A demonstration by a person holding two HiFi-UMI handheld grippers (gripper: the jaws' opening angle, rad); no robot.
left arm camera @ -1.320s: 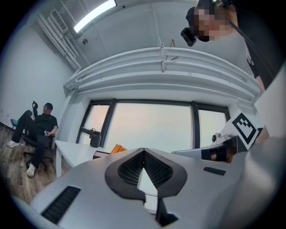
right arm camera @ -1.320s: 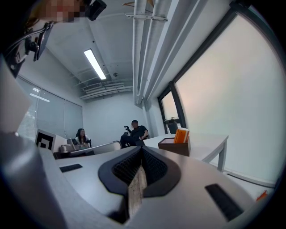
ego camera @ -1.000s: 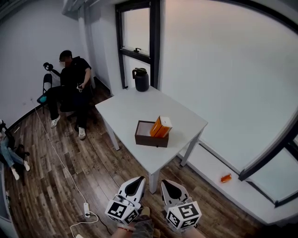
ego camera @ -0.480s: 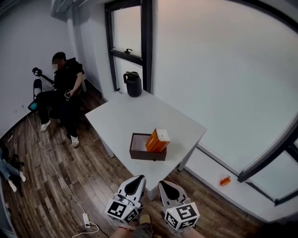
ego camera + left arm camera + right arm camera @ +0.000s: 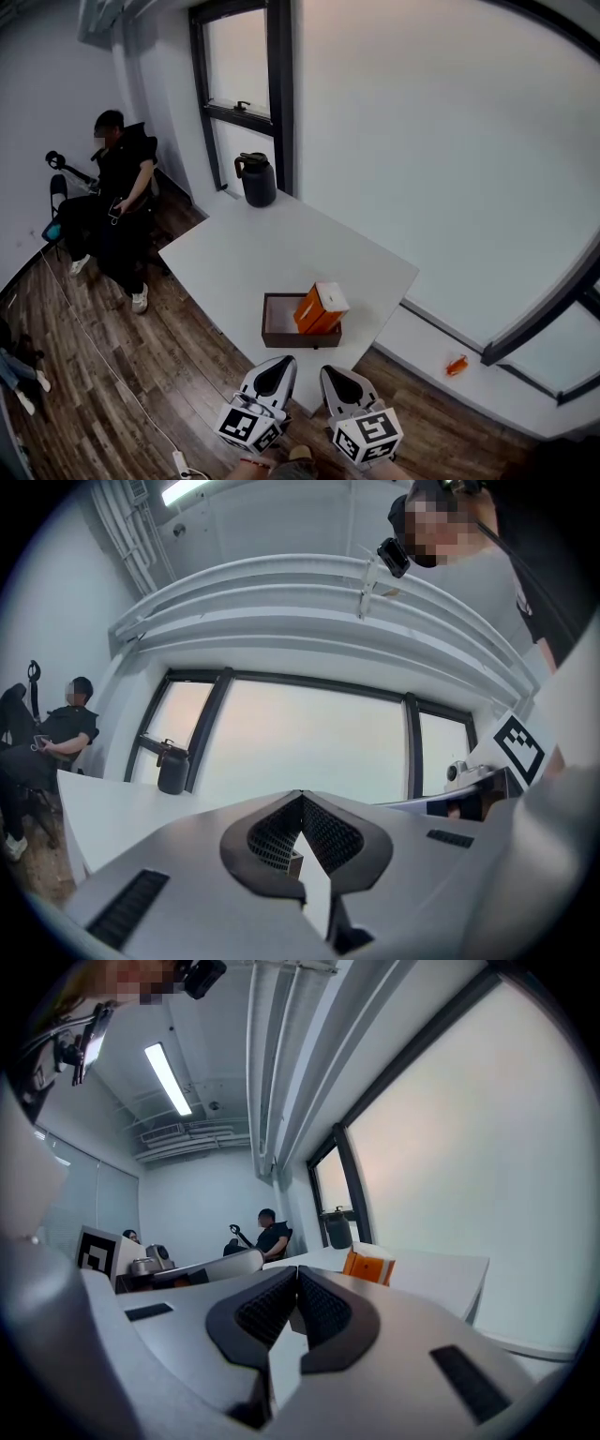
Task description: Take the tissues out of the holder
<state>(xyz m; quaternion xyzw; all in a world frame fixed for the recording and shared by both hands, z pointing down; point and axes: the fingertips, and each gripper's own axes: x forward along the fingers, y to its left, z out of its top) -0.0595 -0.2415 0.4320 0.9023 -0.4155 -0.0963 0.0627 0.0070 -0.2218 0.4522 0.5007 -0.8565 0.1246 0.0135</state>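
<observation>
Holding my left gripper [image 5: 278,364] and my right gripper [image 5: 336,373] low and close to me, I have both squeezed shut with nothing in them. They are side by side, just short of the near corner of the white table [image 5: 244,253].

Next comes the dark brown holder [image 5: 281,338], sitting near that corner. The orange tissues [image 5: 322,307] stand up in its right end, leaning a bit, and the top sticks out above the rim.

I think the pack is light and soft, so it will squash if I pinch hard. The wrap may be slippery too. The best place to grab looks like the top part that pokes out, across its thin sides. The holder may be light and come up too, so my other gripper could hold it down.

Far back are a black jug [image 5: 258,180] and a person on a chair [image 5: 112,187].
</observation>
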